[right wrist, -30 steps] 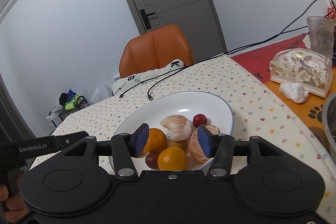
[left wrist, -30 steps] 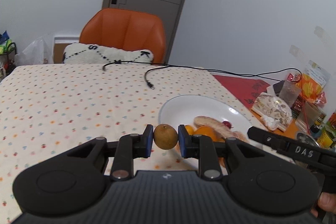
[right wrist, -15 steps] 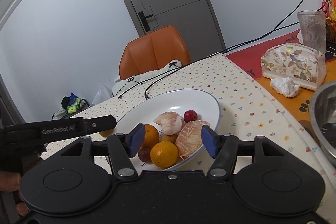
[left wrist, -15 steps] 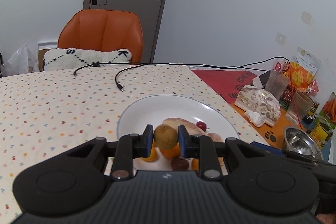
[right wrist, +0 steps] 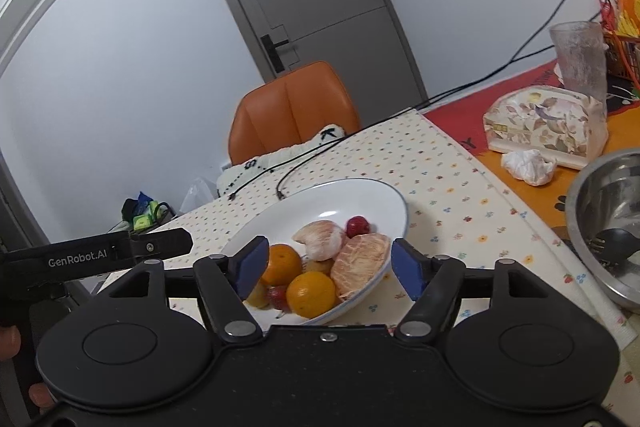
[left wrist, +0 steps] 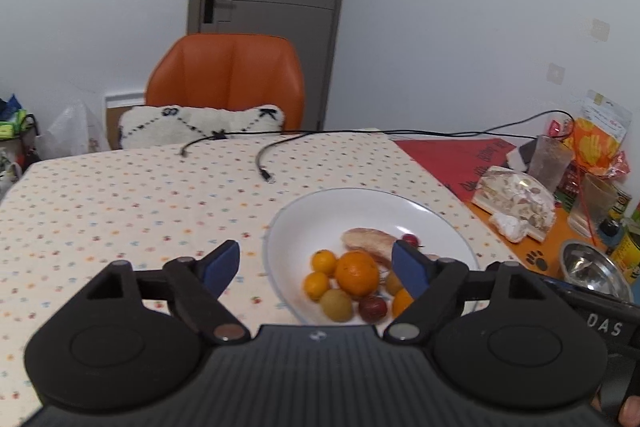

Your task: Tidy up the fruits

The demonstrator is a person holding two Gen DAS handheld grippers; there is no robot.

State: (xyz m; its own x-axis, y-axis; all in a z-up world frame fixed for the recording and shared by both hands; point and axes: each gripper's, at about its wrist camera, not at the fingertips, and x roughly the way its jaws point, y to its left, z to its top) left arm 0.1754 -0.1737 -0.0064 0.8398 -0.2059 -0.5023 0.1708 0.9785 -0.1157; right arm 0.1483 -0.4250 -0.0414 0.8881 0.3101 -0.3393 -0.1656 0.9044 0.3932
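Observation:
A white plate point(left wrist: 304, 223) point(right wrist: 384, 199) on the dotted tablecloth holds oranges point(left wrist: 356, 273) point(right wrist: 311, 294), small yellow fruits, red cherries point(right wrist: 357, 225) and peeled pomelo pieces point(right wrist: 362, 265). A brown-green round fruit point(left wrist: 337, 303) lies at the plate's near edge. My left gripper point(left wrist: 318, 269) hovers open above the plate's near left side, nothing between its blue pads. The right gripper point(right wrist: 326, 269) is open too, low over the plate's near rim, empty.
Black cables point(left wrist: 264, 163) trail across the table's far side. An orange chair point(left wrist: 224, 75) with a white cushion stands behind. On the right are a floral tissue box point(right wrist: 544, 125), a crumpled tissue point(right wrist: 528, 167), a plastic cup point(right wrist: 578, 59) and a steel bowl point(right wrist: 608, 219).
My left gripper opened and let go of the brown-green fruit, which now lies in the plate. The right gripper shifted slightly and stayed open.

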